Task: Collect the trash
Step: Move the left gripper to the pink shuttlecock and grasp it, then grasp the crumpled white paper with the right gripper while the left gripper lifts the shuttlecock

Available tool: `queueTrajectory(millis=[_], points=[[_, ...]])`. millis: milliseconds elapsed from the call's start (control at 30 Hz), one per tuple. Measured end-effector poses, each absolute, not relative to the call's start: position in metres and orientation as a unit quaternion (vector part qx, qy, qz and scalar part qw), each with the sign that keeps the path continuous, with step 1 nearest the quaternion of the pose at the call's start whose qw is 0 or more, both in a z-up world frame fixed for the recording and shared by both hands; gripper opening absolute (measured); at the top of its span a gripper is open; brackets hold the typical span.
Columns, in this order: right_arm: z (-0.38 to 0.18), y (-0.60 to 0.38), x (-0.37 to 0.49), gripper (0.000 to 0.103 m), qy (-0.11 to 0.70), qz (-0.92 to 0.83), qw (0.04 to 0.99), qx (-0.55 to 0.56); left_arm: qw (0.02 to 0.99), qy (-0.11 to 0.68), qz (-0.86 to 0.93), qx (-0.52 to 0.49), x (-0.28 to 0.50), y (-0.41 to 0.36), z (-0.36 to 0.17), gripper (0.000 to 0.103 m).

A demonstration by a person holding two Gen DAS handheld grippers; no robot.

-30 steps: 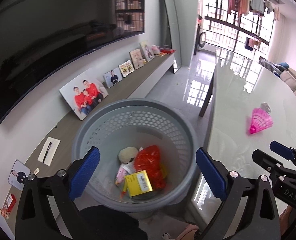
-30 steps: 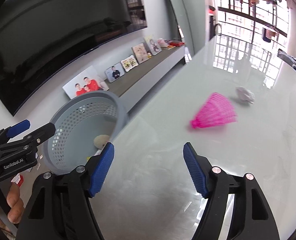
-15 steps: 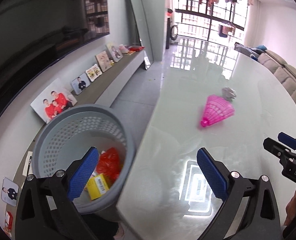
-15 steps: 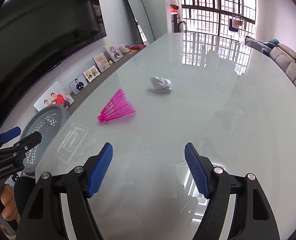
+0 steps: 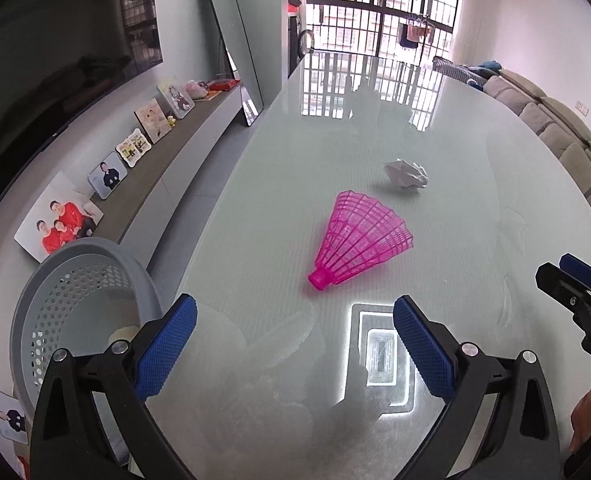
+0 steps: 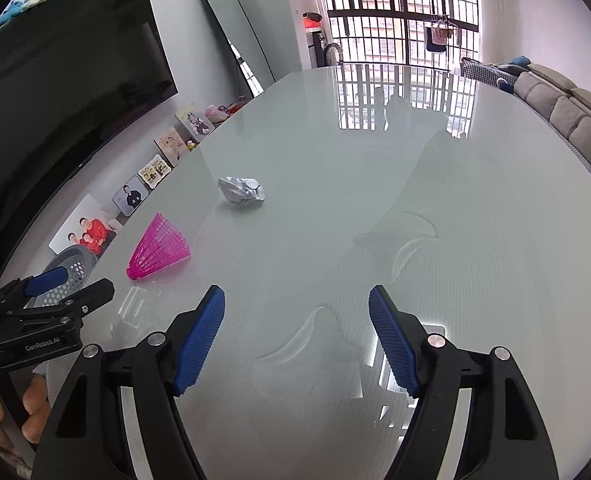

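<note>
**Two scraps left on the table**

While both tools hover above the glass table (image 5: 495, 168), the left gripper (image 5: 293, 330) points at the pink shuttlecock (image 5: 361, 236), likely the next pick, with the crumpled paper (image 6: 242, 189) just beyond. The waste basket (image 5: 75, 276) waits beside the table's edge. The right gripper (image 6: 296, 330) also gapes wide; both are empty.

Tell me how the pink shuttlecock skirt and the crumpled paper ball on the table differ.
The pink shuttlecock skirt is a bright, see-through mesh cone lying on its side; the paper ball is a white, opaque, irregular wad. The skirt looks larger and lies nearer the grey basket; the ball sits farther along the table. Both rest untouched on the glass.
</note>
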State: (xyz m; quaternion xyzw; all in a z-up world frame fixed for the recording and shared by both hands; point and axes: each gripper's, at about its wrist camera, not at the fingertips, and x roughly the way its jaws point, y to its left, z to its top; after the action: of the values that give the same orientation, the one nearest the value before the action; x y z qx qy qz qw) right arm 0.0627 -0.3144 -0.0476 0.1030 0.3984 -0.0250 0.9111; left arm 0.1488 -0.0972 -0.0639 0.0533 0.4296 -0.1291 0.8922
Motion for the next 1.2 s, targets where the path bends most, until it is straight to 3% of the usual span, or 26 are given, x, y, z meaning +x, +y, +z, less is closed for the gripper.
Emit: queueTrajectory(millis=[433, 600, 667, 767, 833, 1200], points=[[-0.06, -0.338, 0.064, 0.072, 0.406, -0.005, 0.9, 0.159, 0.875, 0.457, -0.142, 0.07, 0.19, -0.136, -0.091, 0.095], [-0.061, -0.342, 0.063, 0.072, 0.407, -0.002, 0.899, 0.162, 0.875, 0.457, -0.145, 0.066, 0.193, -0.139, -0.091, 0.078], [-0.061, -0.342, 0.062, 0.072, 0.408, -0.002, 0.898, 0.162, 0.874, 0.458, -0.15, 0.063, 0.194, -0.14, -0.092, 0.06], [-0.062, -0.34, 0.064, 0.072, 0.409, -0.004, 0.898, 0.161, 0.873, 0.459, -0.157, 0.057, 0.193, -0.137, -0.09, 0.044], [-0.064, -0.339, 0.063, 0.072, 0.409, -0.005, 0.898, 0.16, 0.874, 0.455, -0.161, 0.048, 0.19, -0.134, -0.086, 0.039], [-0.066, -0.321, 0.07, 0.072, 0.41, -0.002, 0.902, 0.135, 0.905, 0.407, -0.117, 0.045, 0.156, -0.101, -0.055, 0.039]])
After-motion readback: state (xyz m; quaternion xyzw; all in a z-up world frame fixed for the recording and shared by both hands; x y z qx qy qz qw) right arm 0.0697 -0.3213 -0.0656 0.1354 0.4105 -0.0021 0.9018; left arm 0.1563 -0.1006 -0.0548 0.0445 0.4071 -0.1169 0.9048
